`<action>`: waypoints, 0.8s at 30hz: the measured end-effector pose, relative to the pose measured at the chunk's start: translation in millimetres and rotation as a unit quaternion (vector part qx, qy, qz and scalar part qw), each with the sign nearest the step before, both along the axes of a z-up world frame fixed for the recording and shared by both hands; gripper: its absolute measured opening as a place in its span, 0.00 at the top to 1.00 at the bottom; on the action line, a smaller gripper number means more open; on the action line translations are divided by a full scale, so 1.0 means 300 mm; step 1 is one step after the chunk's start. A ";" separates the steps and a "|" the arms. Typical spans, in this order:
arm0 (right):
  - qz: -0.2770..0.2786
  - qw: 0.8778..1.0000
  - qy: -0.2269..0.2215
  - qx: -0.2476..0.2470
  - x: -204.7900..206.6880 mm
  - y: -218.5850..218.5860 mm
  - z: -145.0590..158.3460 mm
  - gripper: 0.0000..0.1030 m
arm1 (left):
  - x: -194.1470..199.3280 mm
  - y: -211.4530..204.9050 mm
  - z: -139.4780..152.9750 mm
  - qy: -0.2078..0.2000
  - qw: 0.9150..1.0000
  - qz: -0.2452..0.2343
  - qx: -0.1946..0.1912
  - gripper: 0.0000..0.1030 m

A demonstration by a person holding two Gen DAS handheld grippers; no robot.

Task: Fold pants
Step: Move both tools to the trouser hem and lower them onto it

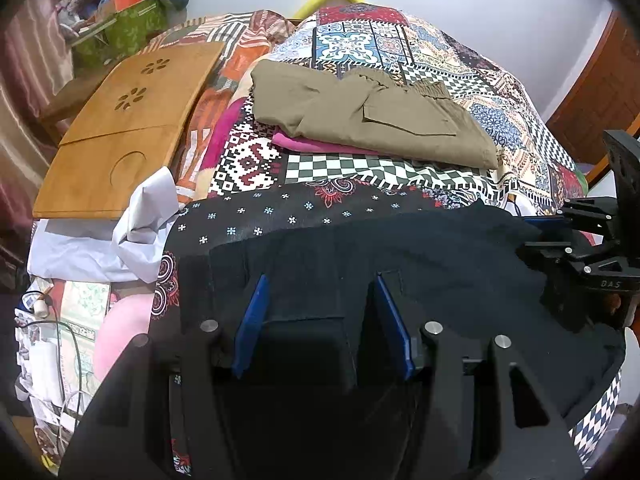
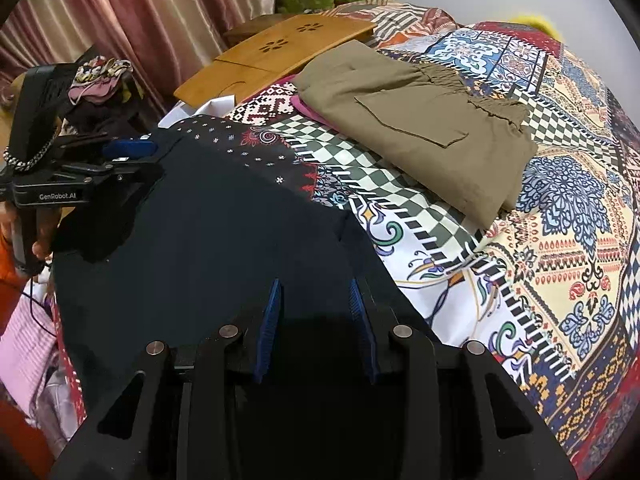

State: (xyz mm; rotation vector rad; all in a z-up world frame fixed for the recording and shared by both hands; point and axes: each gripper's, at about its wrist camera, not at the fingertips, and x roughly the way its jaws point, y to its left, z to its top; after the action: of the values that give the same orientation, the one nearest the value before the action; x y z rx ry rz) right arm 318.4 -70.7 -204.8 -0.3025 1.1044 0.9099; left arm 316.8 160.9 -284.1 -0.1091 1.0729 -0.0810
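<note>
Black pants point(image 1: 420, 256) lie spread on the patterned bedspread point(image 1: 360, 52), near its front edge; they also show in the right wrist view point(image 2: 208, 216). My left gripper point(image 1: 320, 292) hovers low over the pants with its blue-padded jaws apart and nothing between them; it shows at the left in the right wrist view point(image 2: 132, 148). My right gripper point(image 2: 316, 296) is open over the pants' right side, empty; it shows at the right edge of the left wrist view point(image 1: 540, 224).
Folded khaki pants point(image 1: 372, 116) sit on a folded pink garment point(image 1: 316, 145) farther back on the bed point(image 2: 568, 208). A wooden lap tray point(image 1: 120, 128) lies at the left. White paper point(image 1: 136, 220), cables and clutter sit beside the bed.
</note>
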 end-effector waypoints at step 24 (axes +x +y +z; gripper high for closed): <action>-0.029 0.998 0.024 0.056 0.120 0.064 -0.029 0.92 | 0.011 0.006 -0.047 -0.017 1.000 0.014 0.004 0.46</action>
State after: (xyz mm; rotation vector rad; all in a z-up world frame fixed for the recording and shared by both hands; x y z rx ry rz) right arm 354.3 -51.6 -213.4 -0.1562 1.0957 0.9267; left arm 320.2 162.6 -298.1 -0.1155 1.0372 -0.0527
